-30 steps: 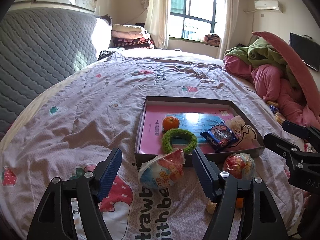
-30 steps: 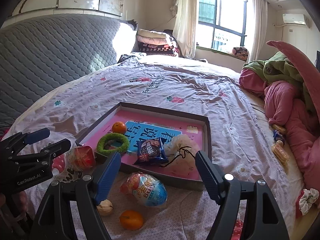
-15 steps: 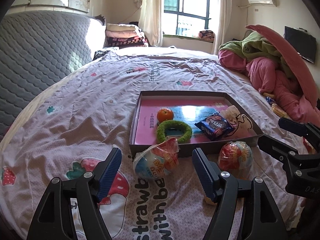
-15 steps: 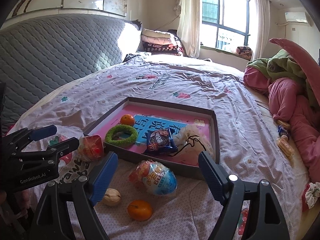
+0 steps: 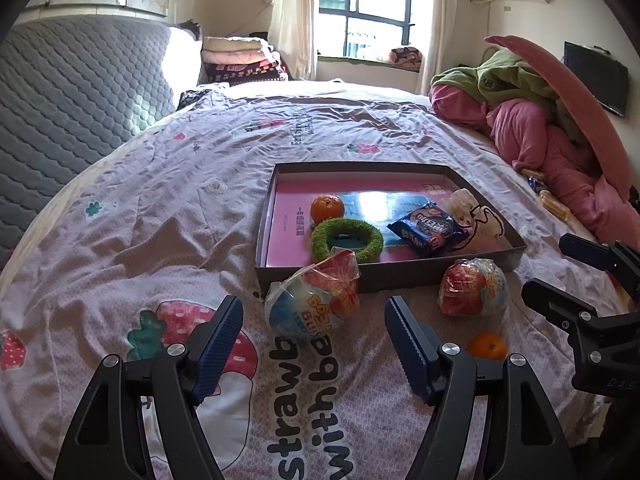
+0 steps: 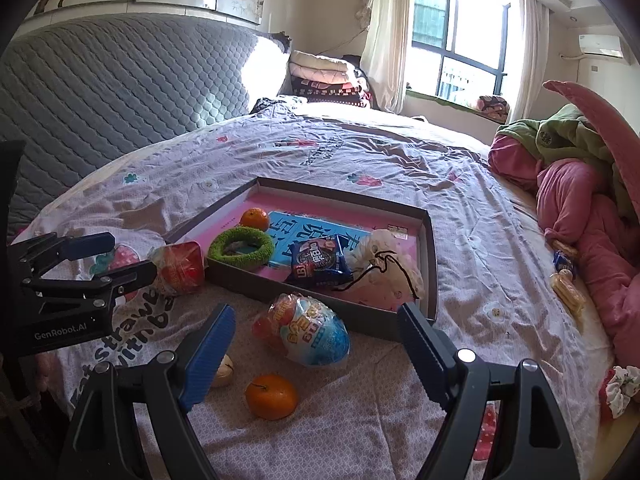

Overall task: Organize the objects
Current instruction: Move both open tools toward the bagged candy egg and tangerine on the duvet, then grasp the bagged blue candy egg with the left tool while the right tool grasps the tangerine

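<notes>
On the bed (image 5: pixel 168 208) I see the tray (image 5: pixel 484 268) holding a green ring (image 5: pixel 346 240), a cookie pack (image 5: pixel 428 230), a pouch (image 6: pixel 384 264) and an orange (image 5: pixel 327 208). Just outside its near wall lie two wrapped eggs (image 5: pixel 316 306) (image 5: pixel 474 292), a second orange (image 6: pixel 272 396) and a walnut (image 6: pixel 224 372). My left gripper (image 5: pixel 314 332) hangs with jaws apart, empty, either side of one egg; my right gripper (image 6: pixel 316 340) has jaws that have just been opening, nothing clamped.
</notes>
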`<state>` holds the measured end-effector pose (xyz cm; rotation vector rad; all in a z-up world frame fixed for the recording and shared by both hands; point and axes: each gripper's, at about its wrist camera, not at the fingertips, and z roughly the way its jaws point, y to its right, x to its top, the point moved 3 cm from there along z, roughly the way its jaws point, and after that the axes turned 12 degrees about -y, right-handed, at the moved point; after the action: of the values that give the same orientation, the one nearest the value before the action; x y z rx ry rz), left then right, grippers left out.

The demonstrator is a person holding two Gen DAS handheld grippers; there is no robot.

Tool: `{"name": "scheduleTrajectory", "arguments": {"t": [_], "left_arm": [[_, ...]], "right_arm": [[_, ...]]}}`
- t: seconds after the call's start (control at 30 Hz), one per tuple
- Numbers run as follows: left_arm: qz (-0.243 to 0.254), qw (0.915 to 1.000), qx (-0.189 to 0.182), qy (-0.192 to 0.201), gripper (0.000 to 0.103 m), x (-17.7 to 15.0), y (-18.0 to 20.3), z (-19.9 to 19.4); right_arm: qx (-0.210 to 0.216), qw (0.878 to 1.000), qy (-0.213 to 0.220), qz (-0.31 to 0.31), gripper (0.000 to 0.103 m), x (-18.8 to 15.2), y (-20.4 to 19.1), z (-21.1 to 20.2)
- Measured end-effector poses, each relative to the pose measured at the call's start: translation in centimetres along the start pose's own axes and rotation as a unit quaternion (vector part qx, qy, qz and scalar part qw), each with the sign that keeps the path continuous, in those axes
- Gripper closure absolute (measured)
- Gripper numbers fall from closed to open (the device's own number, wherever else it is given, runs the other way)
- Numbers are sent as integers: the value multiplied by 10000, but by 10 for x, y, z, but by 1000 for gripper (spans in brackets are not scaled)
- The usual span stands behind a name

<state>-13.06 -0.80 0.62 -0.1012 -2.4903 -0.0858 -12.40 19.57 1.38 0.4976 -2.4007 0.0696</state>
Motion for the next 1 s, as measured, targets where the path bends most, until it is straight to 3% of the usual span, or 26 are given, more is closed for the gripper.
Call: {"name": "scheduleTrajectory", "arguments": {"t": [0.53, 1.0], "left_arm": [[126, 9996, -49, -248, 28, -10, -2, 12], [135, 9991, -26, -407, 28, -15, -5, 22]], "right_arm": [[279, 9989, -373, -88, 21, -19, -3, 13], [258, 9967, -715, -300, 21, -38, -8, 28]]}}
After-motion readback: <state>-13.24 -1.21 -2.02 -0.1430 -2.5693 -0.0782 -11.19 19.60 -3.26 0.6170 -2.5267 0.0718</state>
